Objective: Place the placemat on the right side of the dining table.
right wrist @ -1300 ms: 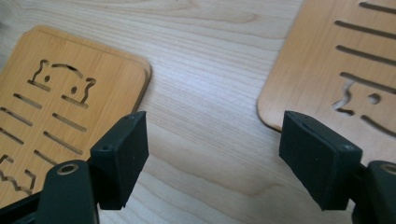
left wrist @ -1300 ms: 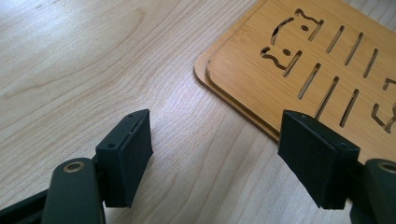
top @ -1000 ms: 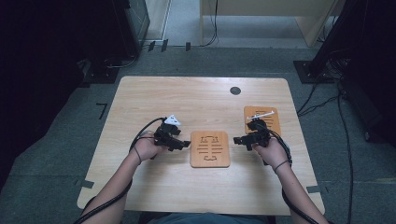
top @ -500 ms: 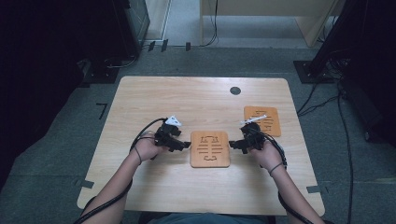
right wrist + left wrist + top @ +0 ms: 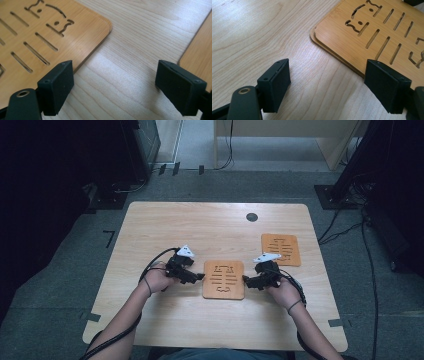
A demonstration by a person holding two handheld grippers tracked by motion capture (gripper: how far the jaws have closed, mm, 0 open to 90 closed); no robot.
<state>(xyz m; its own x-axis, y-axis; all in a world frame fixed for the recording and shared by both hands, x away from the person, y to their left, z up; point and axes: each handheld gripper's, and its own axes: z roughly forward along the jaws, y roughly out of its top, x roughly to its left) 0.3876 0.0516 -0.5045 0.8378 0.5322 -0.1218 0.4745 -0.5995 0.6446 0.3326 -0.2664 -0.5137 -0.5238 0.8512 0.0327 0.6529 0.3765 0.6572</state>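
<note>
A flat wooden board point(image 5: 223, 279) with cut-out slots lies in the middle of the table; in the left gripper view the board point(image 5: 372, 32) shows a second layer under its edge. A second slotted board point(image 5: 280, 249) lies to the back right. My left gripper point(image 5: 200, 277) sits at the middle board's left edge, and my right gripper point(image 5: 246, 280) at its right edge. The left gripper point(image 5: 329, 85) and the right gripper point(image 5: 113, 87) have both just been opening, and only bare table lies between their pads. Beside the right gripper lie the middle board point(image 5: 37, 37) and the second board point(image 5: 200, 50).
A dark round hole point(image 5: 252, 217) sits in the tabletop point(image 5: 150, 235) near the back edge. Black cables trail from both grippers along the forearms. Dark equipment and cables stand on the floor around the table.
My right gripper has moved left and toward the person, from the back-right board to the middle board's right edge. The left hand has stayed where it was.
</note>
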